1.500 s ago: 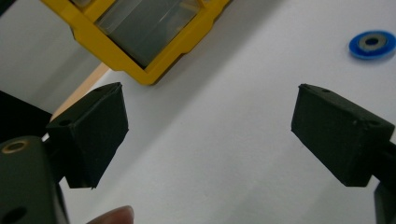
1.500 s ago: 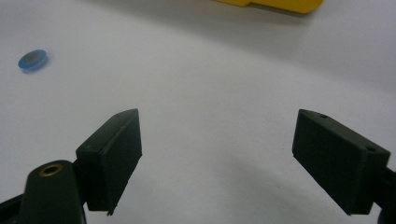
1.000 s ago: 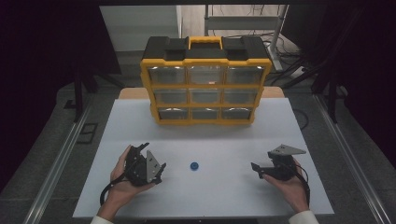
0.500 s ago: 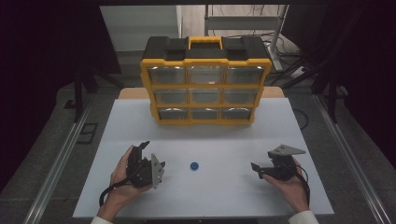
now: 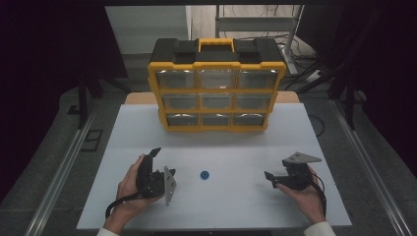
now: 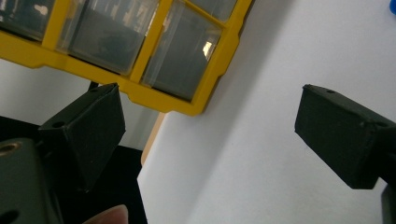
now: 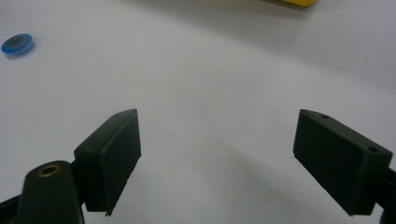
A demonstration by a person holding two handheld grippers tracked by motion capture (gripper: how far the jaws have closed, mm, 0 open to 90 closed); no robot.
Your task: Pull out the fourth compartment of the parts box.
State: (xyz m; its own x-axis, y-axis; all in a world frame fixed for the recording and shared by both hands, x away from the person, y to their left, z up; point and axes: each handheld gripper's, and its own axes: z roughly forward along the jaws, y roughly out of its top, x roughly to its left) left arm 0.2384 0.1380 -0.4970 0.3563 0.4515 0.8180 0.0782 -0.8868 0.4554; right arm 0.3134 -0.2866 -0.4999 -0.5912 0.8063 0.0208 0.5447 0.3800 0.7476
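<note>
Blue disc (image 5: 204, 175), small and round, flat on the white table (image 5: 236, 147), between the two hand-held grippers and well in front of the yellow drawer organizer (image 5: 216, 86). No long axis to line up with: round from above, so reachable from any side.

Left gripper (image 5: 156, 164) just to the disc's left, rolled onto its side, jaws spread wide and empty, aimed toward the cabinet rather than at the disc. Seen along its own jaws: lower corner of the organizer (image 6: 140, 51) straight ahead, a sliver of the blue disc (image 6: 392, 6) far off at the upper right edge, so clearly off its line.

Right gripper (image 5: 273, 178) farther away on the disc's right, jaws also spread wide, holding nothing, pointing inward across the table. From its own view, blue disc (image 7: 17, 44) up at the far left, well apart from the open jaws.

Judged nearer: left gripper, but needing a turn rightward and a tilt down toward the tabletop before closing; right gripper already facing roughly the correct way, with more bare table to cross.
</note>
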